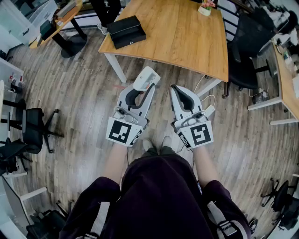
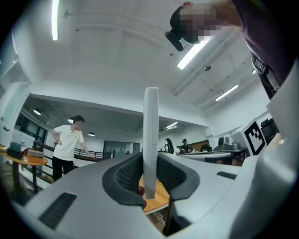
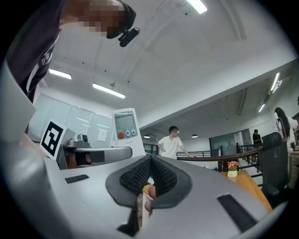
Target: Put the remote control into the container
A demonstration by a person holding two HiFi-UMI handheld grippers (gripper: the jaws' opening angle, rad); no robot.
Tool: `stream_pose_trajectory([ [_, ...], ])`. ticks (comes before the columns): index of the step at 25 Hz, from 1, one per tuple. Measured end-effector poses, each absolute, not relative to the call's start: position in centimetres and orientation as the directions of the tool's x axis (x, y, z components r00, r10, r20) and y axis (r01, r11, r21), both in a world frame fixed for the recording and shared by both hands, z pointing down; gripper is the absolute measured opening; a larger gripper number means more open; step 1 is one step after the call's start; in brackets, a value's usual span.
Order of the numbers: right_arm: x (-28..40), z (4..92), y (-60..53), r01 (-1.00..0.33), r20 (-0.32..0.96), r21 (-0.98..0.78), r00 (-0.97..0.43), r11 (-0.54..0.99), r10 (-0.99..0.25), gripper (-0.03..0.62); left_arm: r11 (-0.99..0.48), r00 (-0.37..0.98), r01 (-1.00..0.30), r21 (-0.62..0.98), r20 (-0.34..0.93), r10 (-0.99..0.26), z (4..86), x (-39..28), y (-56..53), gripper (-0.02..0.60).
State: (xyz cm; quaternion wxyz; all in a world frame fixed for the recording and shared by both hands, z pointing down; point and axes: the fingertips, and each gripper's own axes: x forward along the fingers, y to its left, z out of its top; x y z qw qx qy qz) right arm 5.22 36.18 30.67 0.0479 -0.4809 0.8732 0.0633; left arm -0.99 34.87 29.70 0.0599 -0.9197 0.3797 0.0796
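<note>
A white remote control is clamped between the jaws of my left gripper, sticking out past the tips. In the left gripper view the remote stands edge-on between the black pads. The right gripper view shows the remote's face, with a small display and an orange button. My right gripper is beside the left one, shut with nothing in it. The container, a black open box, sits on the near left corner of the wooden table, ahead of both grippers. Both grippers hang over the floor, short of the table.
A small flower pot stands at the table's far side. A black office chair is right of the table, another at the far left. White cables lie by the table leg. A person in a white shirt stands in the distance.
</note>
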Motion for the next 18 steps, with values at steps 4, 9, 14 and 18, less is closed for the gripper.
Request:
stream_pose_trajectory([
  [4, 4.5, 30.4, 36.1, -0.850, -0.150, 0.068, -0.526, 0.522, -0.837, 0.018, -0.708, 0.704, -0.703, -0.064, -0.195, -0.682, 29.8, -1.6, 34.9, 0.091],
  [9, 3.6, 30.4, 36.0, -0.849, -0.141, 0.083, -0.529, 0.523, -0.837, 0.018, -0.704, 0.702, -0.705, -0.079, -0.212, -0.680, 29.5, -2.5, 34.5, 0.091],
  [14, 2.9, 30.5, 34.9, -0.844, -0.144, 0.080, -0.536, 0.531, -0.832, 0.018, -0.685, 0.676, -0.726, -0.063, -0.250, -0.693, 28.5, -3.3, 33.6, 0.091],
  [18, 2.3, 31.2, 33.0, -0.830, -0.150, 0.070, -0.557, 0.553, -0.817, 0.018, -0.663, 0.659, -0.744, -0.078, -0.248, -0.710, 29.2, -3.9, 32.1, 0.091],
])
